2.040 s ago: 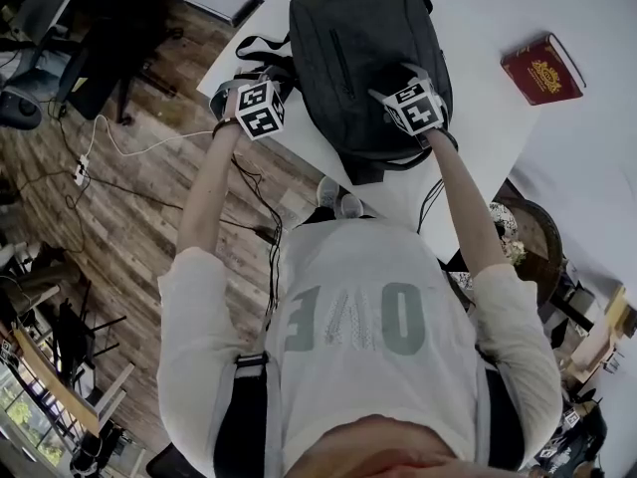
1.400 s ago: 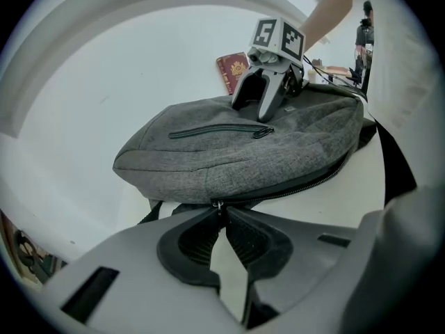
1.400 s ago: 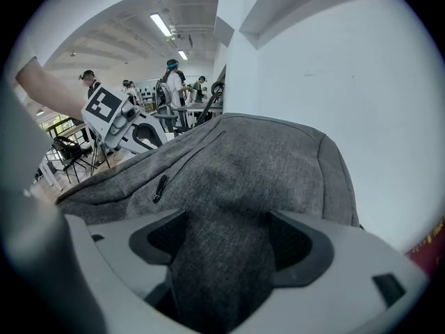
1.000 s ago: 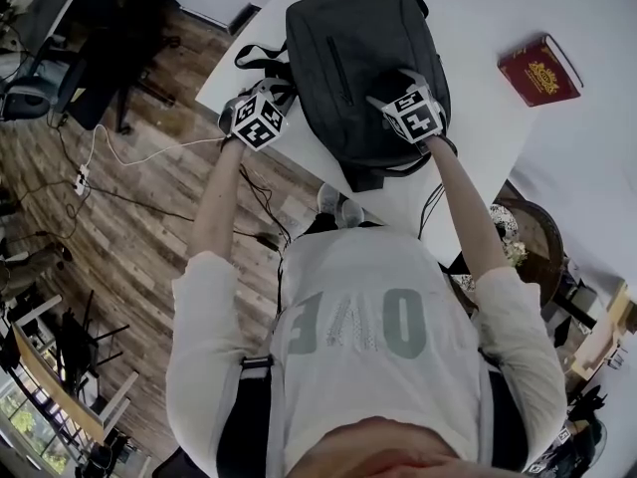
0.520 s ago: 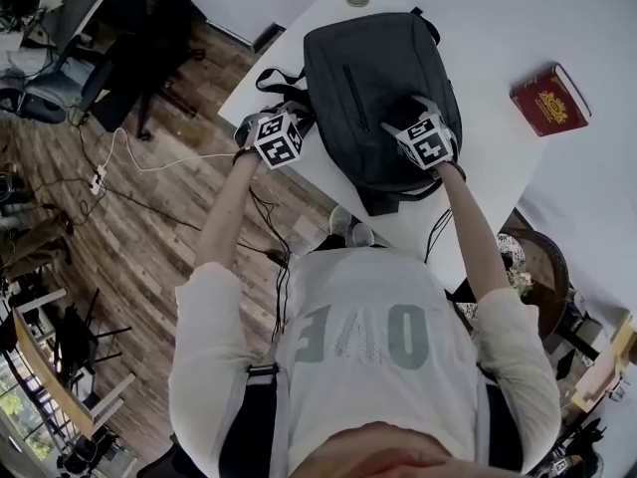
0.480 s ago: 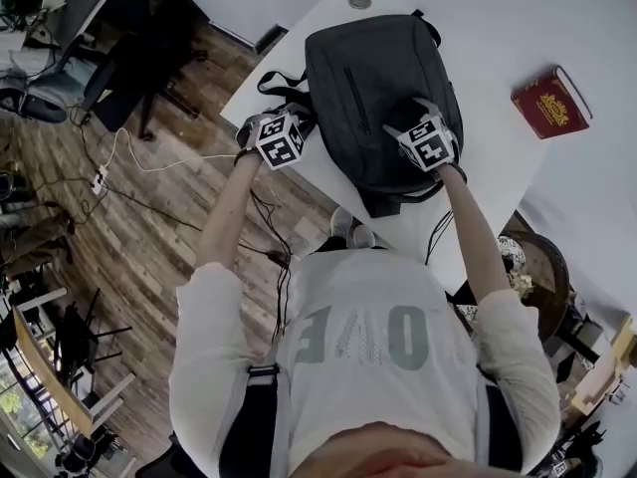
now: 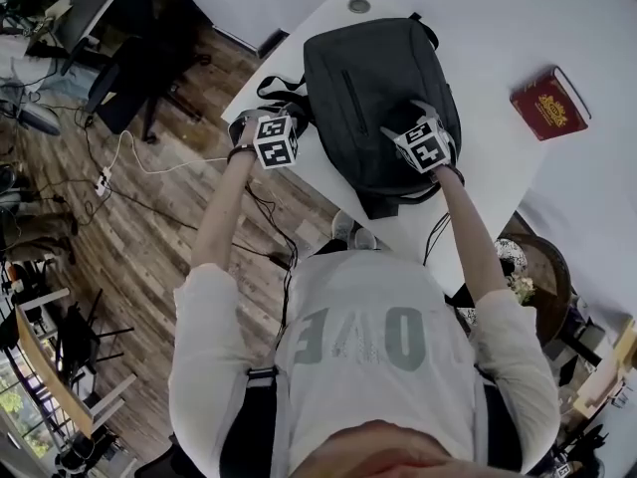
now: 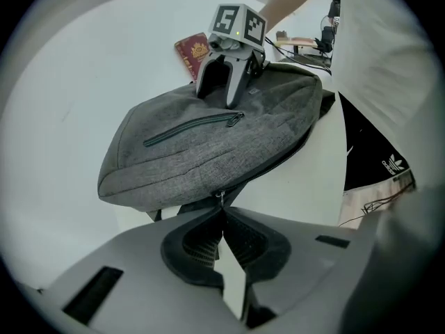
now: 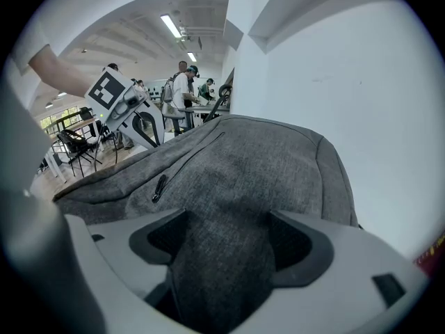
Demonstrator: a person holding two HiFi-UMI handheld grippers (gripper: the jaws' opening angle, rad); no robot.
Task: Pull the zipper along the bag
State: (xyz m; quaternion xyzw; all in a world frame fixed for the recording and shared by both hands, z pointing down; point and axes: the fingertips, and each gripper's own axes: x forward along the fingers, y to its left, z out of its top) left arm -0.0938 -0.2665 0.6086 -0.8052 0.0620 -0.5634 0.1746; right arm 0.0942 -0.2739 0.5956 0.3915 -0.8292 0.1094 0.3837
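Observation:
A dark grey backpack [image 7: 373,83] lies flat on the white table [image 7: 478,28]. My left gripper [image 7: 286,127] is at the bag's left side, over the table edge. It is shut on the small metal zipper pull [image 8: 220,199] of the side zipper, which sits right at the tips of my left gripper [image 8: 222,218]. On the bag's near right part, my right gripper [image 7: 422,124] is shut on a fold of the grey bag fabric [image 9: 222,256], which bulges between its jaws. The front pocket zipper [image 8: 191,127] is closed.
A red book [image 7: 550,103] lies on the table to the right of the bag. The bag's straps [image 7: 279,86] hang over the left table edge. Below are a wooden floor with cables [image 7: 129,157] and office chairs. People stand far off in the right gripper view.
The head camera has shifted a little, so the bag sits slightly lower and further right in view. Both grippers keep their places and their grips on the bag.

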